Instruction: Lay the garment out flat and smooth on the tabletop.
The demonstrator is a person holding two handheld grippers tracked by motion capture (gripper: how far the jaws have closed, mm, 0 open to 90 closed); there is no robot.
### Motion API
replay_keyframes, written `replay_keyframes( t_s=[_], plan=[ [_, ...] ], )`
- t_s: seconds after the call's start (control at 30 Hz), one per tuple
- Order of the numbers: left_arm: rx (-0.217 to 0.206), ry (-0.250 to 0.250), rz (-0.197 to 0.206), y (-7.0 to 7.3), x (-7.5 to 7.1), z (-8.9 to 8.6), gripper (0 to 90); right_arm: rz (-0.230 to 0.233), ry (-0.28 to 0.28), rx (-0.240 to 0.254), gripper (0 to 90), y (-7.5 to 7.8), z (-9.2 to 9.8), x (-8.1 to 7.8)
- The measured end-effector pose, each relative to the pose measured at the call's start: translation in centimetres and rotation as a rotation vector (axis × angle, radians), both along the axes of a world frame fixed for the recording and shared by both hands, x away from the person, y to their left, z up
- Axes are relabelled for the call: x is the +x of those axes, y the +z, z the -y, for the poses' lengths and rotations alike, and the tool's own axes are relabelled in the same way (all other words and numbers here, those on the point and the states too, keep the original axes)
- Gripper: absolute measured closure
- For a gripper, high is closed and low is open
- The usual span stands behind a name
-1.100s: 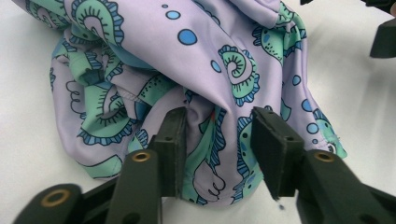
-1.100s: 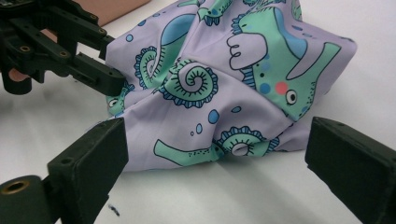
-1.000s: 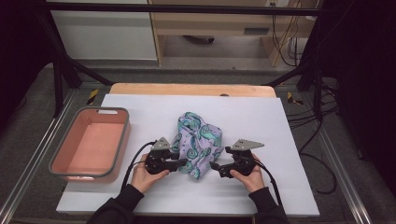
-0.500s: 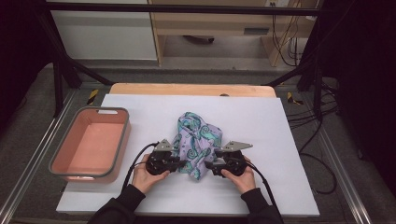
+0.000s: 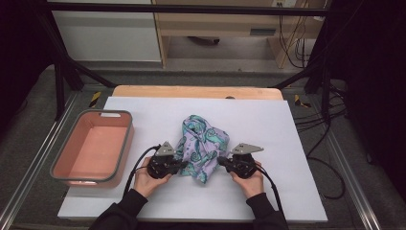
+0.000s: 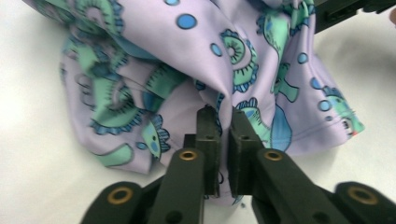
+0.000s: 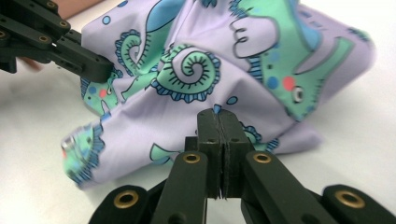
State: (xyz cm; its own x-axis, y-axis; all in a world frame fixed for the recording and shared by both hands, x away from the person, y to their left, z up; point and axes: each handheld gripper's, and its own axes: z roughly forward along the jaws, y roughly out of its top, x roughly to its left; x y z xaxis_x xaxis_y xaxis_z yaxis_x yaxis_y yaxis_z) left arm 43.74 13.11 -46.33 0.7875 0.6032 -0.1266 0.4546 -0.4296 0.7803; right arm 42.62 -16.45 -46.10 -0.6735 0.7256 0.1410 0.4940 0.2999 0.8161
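Observation:
A crumpled lilac cloth (image 5: 203, 146) printed with teal sea creatures lies in the middle of the white table (image 5: 273, 124). My left gripper (image 5: 184, 164) is at its left edge. Its jaws have just been closing and now pinch a raised fold of the cloth (image 6: 154, 60), seen close up at the left gripper (image 6: 223, 114). My right gripper (image 5: 221, 160) is at the cloth's right edge. Its jaws have also just been closing and meet on the fabric (image 7: 261, 51) at the right gripper (image 7: 218, 114). Each gripper view shows the other gripper beyond the cloth.
A pink tub with a grey rim (image 5: 125, 143) stands on the table's left side. A wooden board (image 5: 191, 91) runs along the far edge. Black frame legs and cables stand beyond the table on both sides.
The right gripper moved left to the cloth's edge and closed on it. The left gripper stayed put and closed on the cloth's fold.

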Motion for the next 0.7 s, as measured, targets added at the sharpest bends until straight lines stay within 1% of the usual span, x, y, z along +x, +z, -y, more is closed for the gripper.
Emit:
replay_keyframes(
  t_s=[0.03,0.07,0.1,0.13,0.2,0.27,0.33,0.37,0.47,0.63,0.7],
  plan=[
    [-0.003,0.003,0.006,0.1,0.0,-0.1,85.5,0.006,-0.008,0.001,89.6,0.2,0.3,0.0],
    [-0.016,0.003,0.004,0.2,0.0,-0.3,85.7,0.006,-0.016,0.007,89.7,0.5,0.7,-0.1],
    [-0.037,0.006,-0.008,0.4,0.1,-0.5,85.7,0.01,-0.022,0.016,89.6,0.8,1.1,-0.1],
    [-0.046,0.006,-0.011,0.5,0.1,-0.7,85.8,0.014,-0.035,0.022,89.6,1.0,1.4,-0.2],
    [-0.048,0.012,-0.001,0.9,0.2,-1.1,85.9,0.022,-0.053,0.032,89.7,1.5,2.2,-0.3],
    [-0.065,0.017,0.009,1.3,0.2,-1.6,86.0,0.029,-0.073,0.035,89.7,2.0,3.0,-0.3],
    [-0.073,0.023,0.022,1.6,0.3,-2.1,86.2,0.027,-0.09,0.049,89.8,2.4,3.8,-0.3],
    [-0.081,0.024,0.024,1.8,0.3,-2.3,86.3,0.031,-0.103,0.046,89.8,2.6,4.2,-0.3],
    [-0.1,0.032,0.032,2.3,0.4,-2.9,86.4,0.04,-0.135,0.063,89.9,3.1,5.3,-0.4],
    [-0.125,0.055,0.05,3.0,0.4,-3.7,86.5,0.054,-0.175,0.07,89.9,3.7,6.8,-0.6],
    [-0.133,0.064,0.052,3.2,0.4,-4.1,86.5,0.064,-0.191,0.063,89.8,3.8,7.3,-0.6]
  ],
)
